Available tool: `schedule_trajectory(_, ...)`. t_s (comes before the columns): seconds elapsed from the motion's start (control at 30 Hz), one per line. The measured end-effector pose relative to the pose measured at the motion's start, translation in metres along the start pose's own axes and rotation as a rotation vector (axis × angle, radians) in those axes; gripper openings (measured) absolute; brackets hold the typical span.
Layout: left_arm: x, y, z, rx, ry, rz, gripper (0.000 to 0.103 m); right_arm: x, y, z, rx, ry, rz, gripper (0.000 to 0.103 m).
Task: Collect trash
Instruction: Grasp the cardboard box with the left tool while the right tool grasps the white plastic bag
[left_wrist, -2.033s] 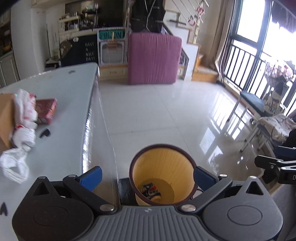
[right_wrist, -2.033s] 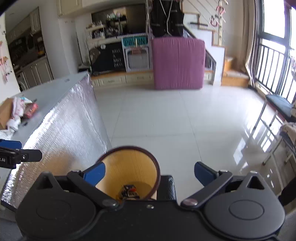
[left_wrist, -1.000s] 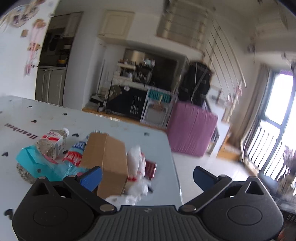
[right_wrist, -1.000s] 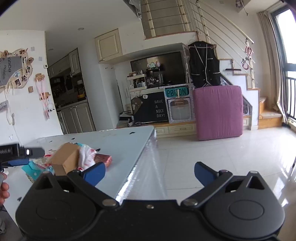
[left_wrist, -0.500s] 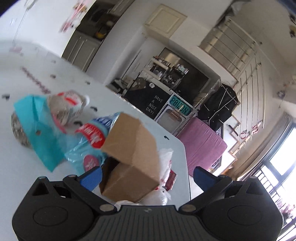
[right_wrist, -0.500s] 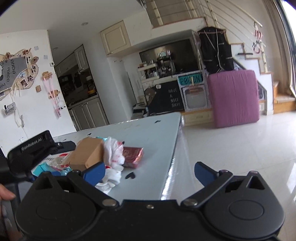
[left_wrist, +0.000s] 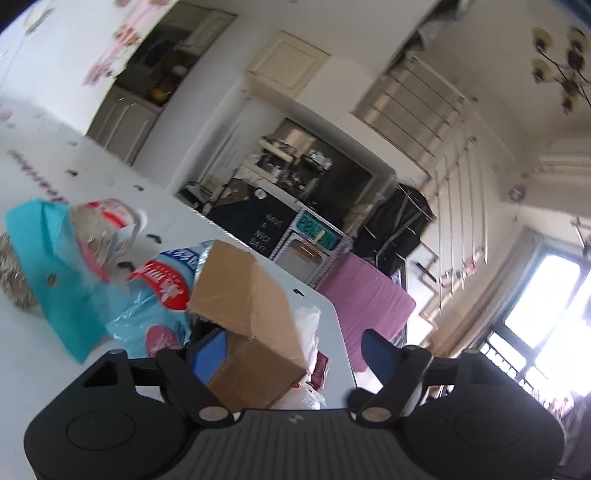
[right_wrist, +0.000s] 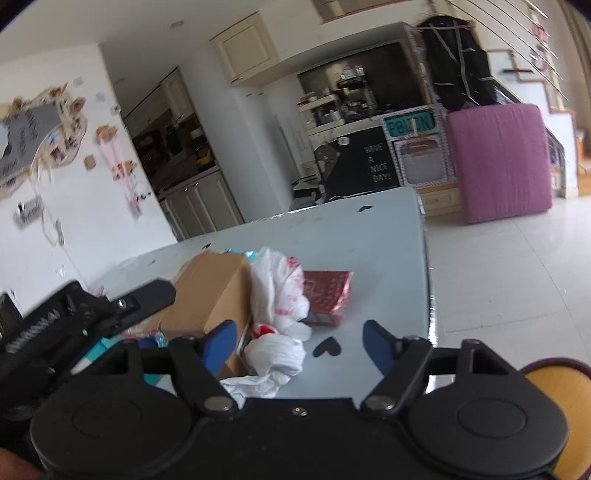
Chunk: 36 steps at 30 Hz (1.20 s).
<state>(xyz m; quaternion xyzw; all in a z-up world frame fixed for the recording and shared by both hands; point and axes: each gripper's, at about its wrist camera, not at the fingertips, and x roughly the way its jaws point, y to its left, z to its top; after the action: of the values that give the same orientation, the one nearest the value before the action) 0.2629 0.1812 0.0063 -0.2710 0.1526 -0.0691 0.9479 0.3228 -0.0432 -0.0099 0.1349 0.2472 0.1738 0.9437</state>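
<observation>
Left wrist view: the table (left_wrist: 29, 354) with the trash pile is now faced instead of the bin (right_wrist: 554, 384), seen two seconds ago. The cardboard box (left_wrist: 251, 314) is straddled by the left gripper (left_wrist: 295, 349), whose jaws, just narrowed, are not yet pressing. The right gripper (right_wrist: 301, 345), likewise narrowed and empty, is aimed at the white bag (right_wrist: 280, 291), so the next pickups are probably being prepared.

I am in a lived-in home, open-plan. Cream kitchen cabinets (right_wrist: 201, 206) line the far wall past my worktop (right_wrist: 369, 236), beside shelves of jars (right_wrist: 332, 103). A railed staircase (left_wrist: 443, 122) climbs behind a pink mattress (right_wrist: 498, 158), the floor (right_wrist: 517, 277) is glossy tile, and photos and decorations (right_wrist: 37, 136) hang on the white wall.
</observation>
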Motion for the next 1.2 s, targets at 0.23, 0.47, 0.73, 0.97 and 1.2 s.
schedule_trajectory(0.23, 0.02, -0.004, 0.001, 0.044, 0.053, 0.039, 0.078, 0.022, 0.014, -0.011, -0.119, 0.012, -0.065, 0.07)
schedule_trajectory(0.47, 0.04, -0.012, -0.005, 0.14, 0.119, 0.119, 0.075, 0.032, 0.01, -0.015, -0.07, 0.051, -0.039, 0.07)
schedule_trajectory(0.73, 0.048, -0.005, -0.005, 0.132, 0.118, 0.14, 0.064, 0.053, 0.007, -0.014, 0.003, 0.111, 0.001, 0.068)
schedule_trajectory(0.97, 0.042, 0.003, -0.003, 0.125, 0.101, 0.149, 0.062, 0.058, 0.012, -0.016, -0.031, 0.163, 0.053, 0.048)
schedule_trajectory(1.2, 0.038, 0.003, -0.002, 0.121, 0.087, 0.179, 0.063, 0.03, 0.009, -0.016, -0.137, 0.197, 0.095, 0.047)
